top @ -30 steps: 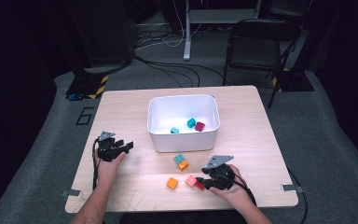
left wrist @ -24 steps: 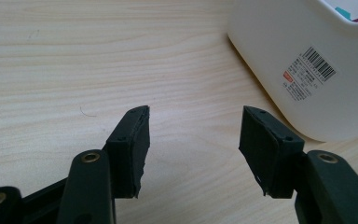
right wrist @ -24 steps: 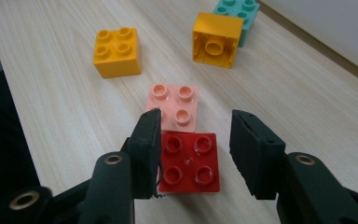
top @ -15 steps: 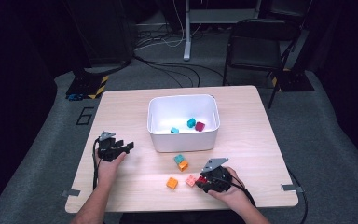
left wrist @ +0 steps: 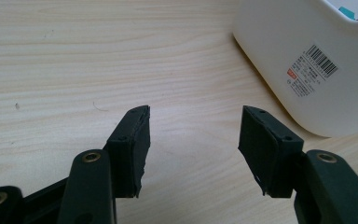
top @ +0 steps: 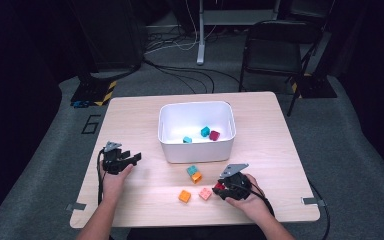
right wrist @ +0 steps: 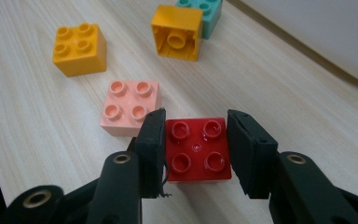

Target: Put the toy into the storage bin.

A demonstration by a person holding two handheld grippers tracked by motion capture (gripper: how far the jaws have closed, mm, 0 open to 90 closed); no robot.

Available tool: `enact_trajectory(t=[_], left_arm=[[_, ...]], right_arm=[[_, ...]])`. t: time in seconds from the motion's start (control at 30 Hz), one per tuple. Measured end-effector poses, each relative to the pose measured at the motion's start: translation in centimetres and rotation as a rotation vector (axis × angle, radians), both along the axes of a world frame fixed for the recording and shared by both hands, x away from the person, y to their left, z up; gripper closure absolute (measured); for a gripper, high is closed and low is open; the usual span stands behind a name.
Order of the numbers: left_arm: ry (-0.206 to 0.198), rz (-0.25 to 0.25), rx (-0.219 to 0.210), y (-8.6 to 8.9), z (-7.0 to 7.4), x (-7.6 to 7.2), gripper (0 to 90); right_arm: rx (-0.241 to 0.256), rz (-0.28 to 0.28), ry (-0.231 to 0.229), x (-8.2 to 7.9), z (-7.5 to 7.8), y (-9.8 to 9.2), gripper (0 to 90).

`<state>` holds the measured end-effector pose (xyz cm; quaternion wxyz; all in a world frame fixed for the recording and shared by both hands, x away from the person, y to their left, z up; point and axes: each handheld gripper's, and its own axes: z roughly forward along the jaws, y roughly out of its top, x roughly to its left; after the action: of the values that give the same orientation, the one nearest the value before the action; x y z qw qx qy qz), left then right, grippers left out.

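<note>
A red brick (right wrist: 196, 150) rests on the wooden table between the jaws of my right gripper (right wrist: 196, 133), and both jaws press its sides. From above, that right gripper (top: 223, 190) is near the table's front right, with the red brick (top: 218, 186) at its tip. A pink brick (right wrist: 129, 106) lies just left of the red one. Farther off are an orange brick (right wrist: 79, 49) and an orange brick on its side (right wrist: 177, 31) against a teal one (right wrist: 205, 14). At the table's left, my left gripper (top: 134, 158) is open with nothing in it (left wrist: 193, 135).
A white bin (top: 196, 150) stands mid-table and holds two teal bricks (top: 205, 131) and a magenta one (top: 214, 135). Its labelled wall (left wrist: 307, 70) is close to the right of the left gripper. A black chair (top: 280, 45) and cables are on the floor beyond the table.
The right gripper has slid left and forward onto the red brick, and its jaws now stand against the brick's sides. The left gripper has stayed still.
</note>
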<state>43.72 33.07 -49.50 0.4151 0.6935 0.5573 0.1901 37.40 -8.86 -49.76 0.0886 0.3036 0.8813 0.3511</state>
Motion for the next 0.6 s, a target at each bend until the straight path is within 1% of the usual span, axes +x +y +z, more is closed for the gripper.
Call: enact_trajectory(t=[0.07, 0.1, 0.17, 0.3, 0.37, 0.47, 0.6], left_arm=[[0.002, -0.004, 0.006, 0.1, 0.1, -0.2, 43.0], [-0.006, -0.001, 0.005, 0.1, 0.1, -0.3, 43.1], [0.000, 0.002, 0.007, 0.2, 0.1, -0.5, 43.3], [-0.007, 0.009, 0.004, 0.3, 0.1, -0.8, 43.4], [-0.011, 0.012, 0.005, 0.3, 0.1, -0.9, 43.4], [-0.007, 0.011, 0.004, 0.3, 0.1, -0.9, 43.4], [0.000, 0.006, 0.011, 0.2, 0.0, -0.9, 43.7]], right_arm=[[0.008, 0.000, -0.009, 0.1, 0.4, -0.1, 58.2], [0.014, -0.001, -0.016, 0.2, 0.5, -0.2, 58.2], [0.028, -0.006, -0.018, 0.2, 1.0, -0.3, 58.2], [0.058, -0.013, -0.045, 0.2, 2.3, -0.4, 58.2], [0.068, -0.005, -0.055, 0.3, 2.9, -0.4, 58.2], [0.073, -0.006, -0.062, 0.3, 3.6, -0.4, 58.2], [0.063, -0.013, -0.055, 0.8, 4.5, -0.2, 58.2]])
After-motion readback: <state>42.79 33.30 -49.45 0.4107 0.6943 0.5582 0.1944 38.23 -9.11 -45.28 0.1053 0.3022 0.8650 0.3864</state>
